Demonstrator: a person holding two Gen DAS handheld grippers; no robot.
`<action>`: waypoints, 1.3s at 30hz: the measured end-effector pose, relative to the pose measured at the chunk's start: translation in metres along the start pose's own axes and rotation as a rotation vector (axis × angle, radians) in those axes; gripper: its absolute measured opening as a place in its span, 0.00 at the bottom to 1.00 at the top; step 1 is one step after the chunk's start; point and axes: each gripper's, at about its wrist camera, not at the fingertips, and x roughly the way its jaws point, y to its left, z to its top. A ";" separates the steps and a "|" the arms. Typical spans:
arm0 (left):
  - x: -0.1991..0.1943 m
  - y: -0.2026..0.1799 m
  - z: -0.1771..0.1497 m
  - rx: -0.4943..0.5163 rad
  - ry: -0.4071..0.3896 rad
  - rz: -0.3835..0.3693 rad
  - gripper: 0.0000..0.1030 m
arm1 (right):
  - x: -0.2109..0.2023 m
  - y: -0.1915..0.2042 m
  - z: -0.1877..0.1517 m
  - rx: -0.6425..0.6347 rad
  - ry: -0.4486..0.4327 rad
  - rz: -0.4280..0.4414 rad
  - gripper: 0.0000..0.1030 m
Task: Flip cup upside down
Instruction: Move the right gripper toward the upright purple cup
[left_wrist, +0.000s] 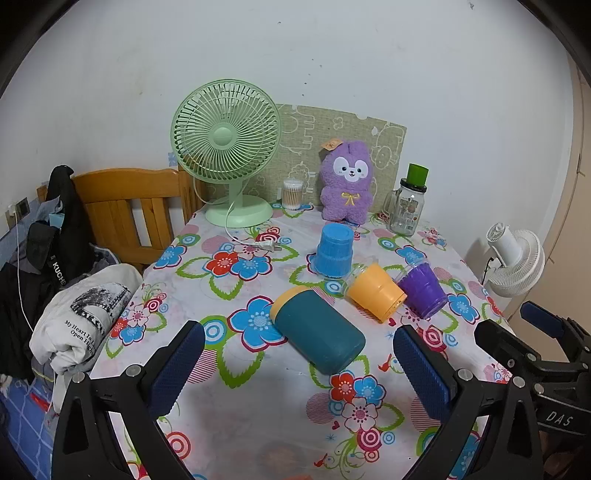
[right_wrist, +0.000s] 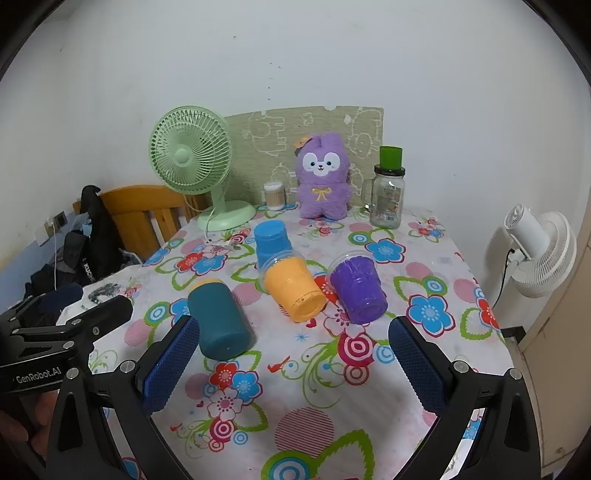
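Observation:
A teal cup (left_wrist: 319, 330) with a yellow rim lies on its side on the flowered tablecloth, base toward me; it also shows in the right wrist view (right_wrist: 220, 320). An orange cup (left_wrist: 376, 291) (right_wrist: 293, 290) and a purple cup (left_wrist: 424, 290) (right_wrist: 358, 290) lie on their sides beside it. A blue cup (left_wrist: 332, 251) (right_wrist: 271, 240) stands upside down behind them. My left gripper (left_wrist: 299, 373) is open and empty, just short of the teal cup. My right gripper (right_wrist: 295, 363) is open and empty, short of the orange and purple cups.
A green fan (left_wrist: 225, 147), a cotton swab jar (left_wrist: 291, 194), a purple plush toy (left_wrist: 345, 182) and a glass jar (left_wrist: 406, 210) with a green lid stand along the wall. A wooden chair (left_wrist: 125, 206) with clothes is left, a white fan (left_wrist: 515, 258) right.

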 end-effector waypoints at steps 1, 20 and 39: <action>0.002 0.001 0.001 0.000 -0.001 0.000 1.00 | 0.000 0.000 0.000 0.002 0.000 0.000 1.00; 0.003 -0.005 0.003 0.008 -0.004 -0.003 1.00 | 0.000 -0.001 0.001 0.001 0.006 -0.002 1.00; 0.025 -0.008 -0.002 0.020 0.041 -0.004 1.00 | 0.021 -0.009 -0.002 -0.002 0.050 0.005 1.00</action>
